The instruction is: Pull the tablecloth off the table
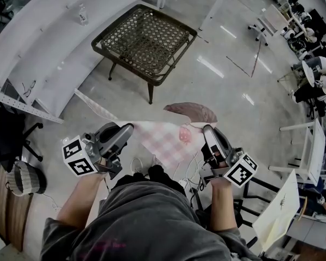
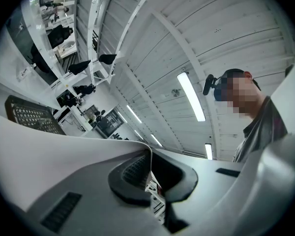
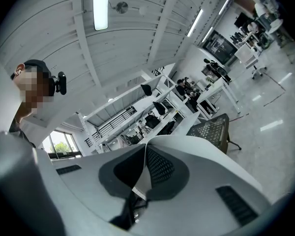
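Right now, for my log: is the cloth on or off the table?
Off: table bare; left tongs and right tongs hold cloth.

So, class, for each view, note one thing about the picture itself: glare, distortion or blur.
Head view: fisheye bends the white benches; light streaks glare on the glossy floor. Left gripper view: black round vignette, strip light blown out, the left gripper, shut on the tablecloth, soft up close. Right gripper view: same vignette, its ceiling light also blown out.
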`<act>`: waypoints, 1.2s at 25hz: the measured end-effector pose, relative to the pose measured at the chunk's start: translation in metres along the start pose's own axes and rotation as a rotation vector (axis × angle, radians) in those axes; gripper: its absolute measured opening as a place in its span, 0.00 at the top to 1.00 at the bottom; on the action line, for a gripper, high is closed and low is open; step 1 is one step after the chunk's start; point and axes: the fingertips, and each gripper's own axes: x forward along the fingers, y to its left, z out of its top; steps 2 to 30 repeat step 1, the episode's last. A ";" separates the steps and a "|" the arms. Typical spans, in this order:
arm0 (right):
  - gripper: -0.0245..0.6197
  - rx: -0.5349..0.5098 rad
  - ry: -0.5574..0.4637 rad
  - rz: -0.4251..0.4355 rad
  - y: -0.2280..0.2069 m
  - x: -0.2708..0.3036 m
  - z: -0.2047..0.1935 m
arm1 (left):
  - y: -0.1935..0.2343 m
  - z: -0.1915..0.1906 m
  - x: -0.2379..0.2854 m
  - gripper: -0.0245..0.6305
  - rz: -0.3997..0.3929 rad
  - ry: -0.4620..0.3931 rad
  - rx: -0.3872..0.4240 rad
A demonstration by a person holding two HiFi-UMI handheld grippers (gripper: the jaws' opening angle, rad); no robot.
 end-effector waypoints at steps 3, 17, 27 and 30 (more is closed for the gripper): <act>0.95 -0.001 -0.002 -0.001 -0.001 0.000 0.000 | 0.001 0.000 0.000 0.96 0.000 0.000 0.000; 0.95 -0.001 -0.002 -0.001 -0.001 0.000 0.000 | 0.001 0.000 0.000 0.96 0.000 0.000 0.000; 0.95 -0.001 -0.002 -0.001 -0.001 0.000 0.000 | 0.001 0.000 0.000 0.96 0.000 0.000 0.000; 0.95 -0.001 -0.002 -0.001 -0.001 0.000 0.000 | 0.001 0.000 0.000 0.96 0.000 0.000 0.000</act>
